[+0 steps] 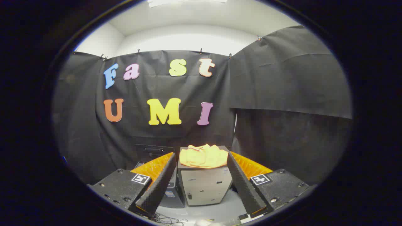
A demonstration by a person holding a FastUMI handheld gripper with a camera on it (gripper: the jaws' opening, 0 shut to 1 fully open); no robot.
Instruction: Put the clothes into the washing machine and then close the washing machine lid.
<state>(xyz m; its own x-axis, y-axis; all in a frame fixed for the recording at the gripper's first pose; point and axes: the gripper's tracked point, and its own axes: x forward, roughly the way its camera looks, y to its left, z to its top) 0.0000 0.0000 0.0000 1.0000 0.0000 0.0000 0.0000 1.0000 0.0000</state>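
Hand-held gripper point(201, 185) spread wide, empty, well short of the crumpled yellow cloth garment point(203, 156) atop a grey box-shaped cabinet point(204, 185). Next: reach, pinch it.

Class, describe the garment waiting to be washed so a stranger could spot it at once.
Start at the black cloth wall, then drop to the pale boxy cabinet standing before it. The yellow clothes lie crumpled on its top, beyond the open hand-held gripper. They are the one soft, bright yellow thing among hard grey boxes.
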